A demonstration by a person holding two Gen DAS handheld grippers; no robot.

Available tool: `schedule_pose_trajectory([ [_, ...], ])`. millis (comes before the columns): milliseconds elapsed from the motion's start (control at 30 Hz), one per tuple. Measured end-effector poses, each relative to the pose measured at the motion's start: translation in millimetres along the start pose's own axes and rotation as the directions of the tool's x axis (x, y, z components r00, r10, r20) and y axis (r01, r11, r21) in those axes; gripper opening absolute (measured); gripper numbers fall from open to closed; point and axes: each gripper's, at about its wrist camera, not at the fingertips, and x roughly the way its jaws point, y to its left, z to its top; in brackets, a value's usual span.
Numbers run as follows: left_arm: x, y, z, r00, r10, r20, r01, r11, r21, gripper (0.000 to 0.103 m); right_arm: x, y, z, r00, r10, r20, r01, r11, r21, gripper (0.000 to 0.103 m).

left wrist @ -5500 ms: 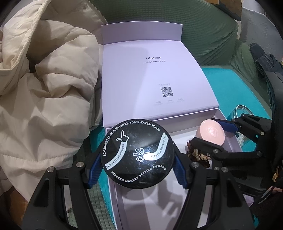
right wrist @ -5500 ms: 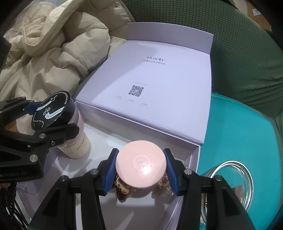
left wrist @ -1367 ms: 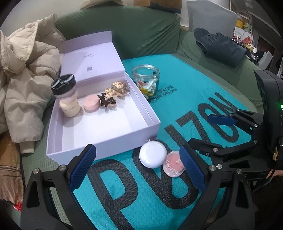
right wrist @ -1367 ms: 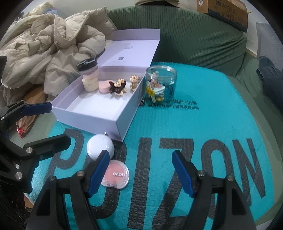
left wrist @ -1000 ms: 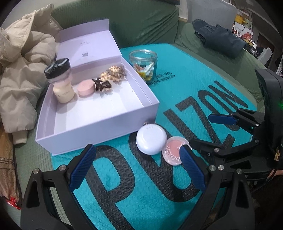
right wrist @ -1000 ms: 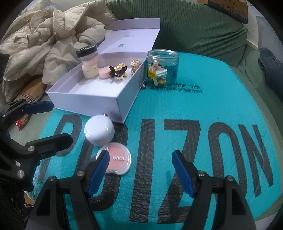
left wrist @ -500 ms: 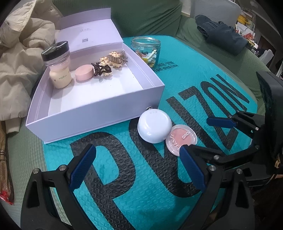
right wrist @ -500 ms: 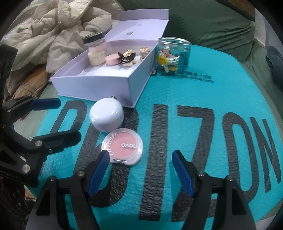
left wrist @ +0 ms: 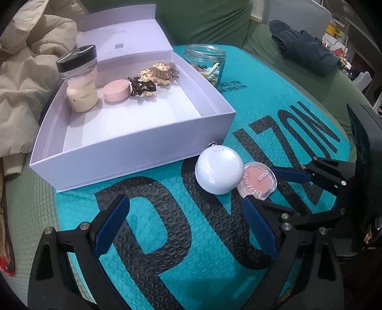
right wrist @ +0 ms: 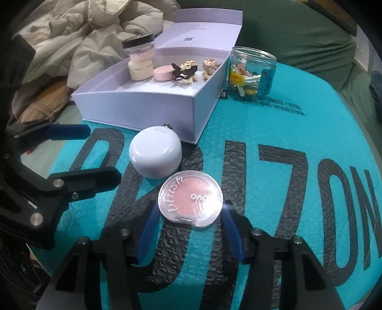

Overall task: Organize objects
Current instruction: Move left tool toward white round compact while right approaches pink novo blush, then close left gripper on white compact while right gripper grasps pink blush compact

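Two compacts (right wrist: 190, 199) beside lilac box (right wrist: 152, 112), jar (right wrist: 252, 71) behind

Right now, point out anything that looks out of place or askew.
Two items lie outside the lavender box on the teal mailer: the white round case and the clear blush compact. The hair clips in the box are loosely jumbled. Nothing looks spilled or broken.

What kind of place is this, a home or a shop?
Probably a home living room: a green sofa behind, a beige padded coat thrown beside the box, and cosmetics laid on a teal mailer bag.
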Motion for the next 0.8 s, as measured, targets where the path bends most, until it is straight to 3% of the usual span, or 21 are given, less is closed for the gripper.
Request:
schedule_pose_trajectory([
  [800,32.0,-25.8,19.7,0.999,-0.042,-0.013,0.043,0.997,0.068,0.095,-14.4,-44.7,-11.4,0.999,-0.041,0.03,0.034,0.977,0.21,0.055],
])
